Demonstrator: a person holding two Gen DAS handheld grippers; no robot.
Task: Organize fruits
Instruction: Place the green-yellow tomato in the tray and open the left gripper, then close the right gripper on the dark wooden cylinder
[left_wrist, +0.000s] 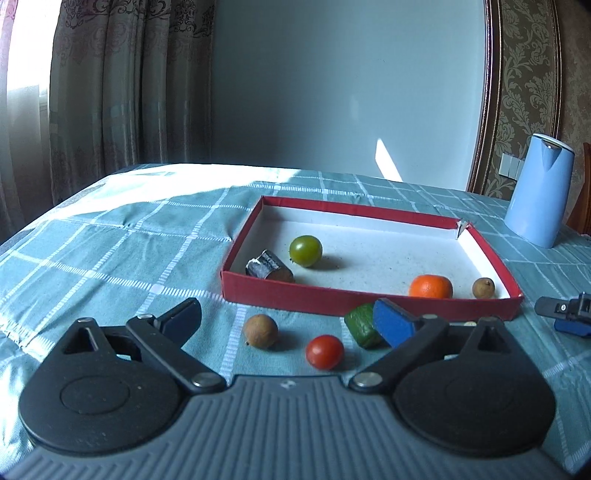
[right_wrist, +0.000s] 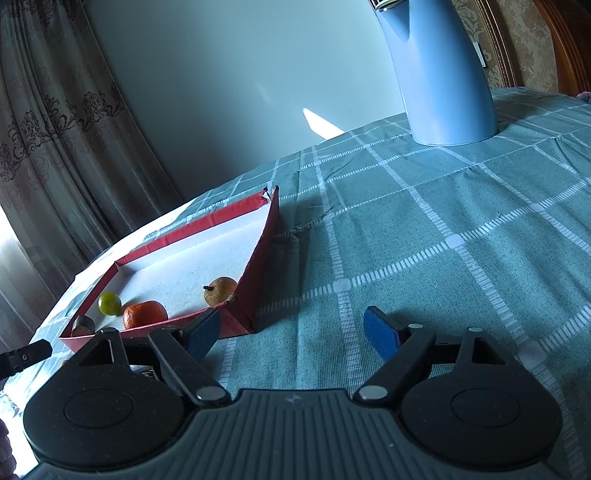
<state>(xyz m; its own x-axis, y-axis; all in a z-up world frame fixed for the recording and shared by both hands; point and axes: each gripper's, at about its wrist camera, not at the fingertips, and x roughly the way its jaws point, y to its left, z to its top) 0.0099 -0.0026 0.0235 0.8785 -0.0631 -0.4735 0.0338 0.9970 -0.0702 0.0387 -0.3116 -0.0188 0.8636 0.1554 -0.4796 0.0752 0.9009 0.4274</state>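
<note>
A red-walled tray with a white floor holds a green tomato, a dark chunk, a mandarin and a brown longan. In front of it on the cloth lie another longan, a red cherry tomato and a green piece. My left gripper stands open wide above these three, gripping none; its right pad hides part of the green piece. My right gripper is open over bare cloth beside the tray's near corner.
A tall blue kettle stands at the back right, close in the right wrist view. A checked teal tablecloth covers the table. Curtains and a wall rise behind. The right gripper's tip shows right of the tray.
</note>
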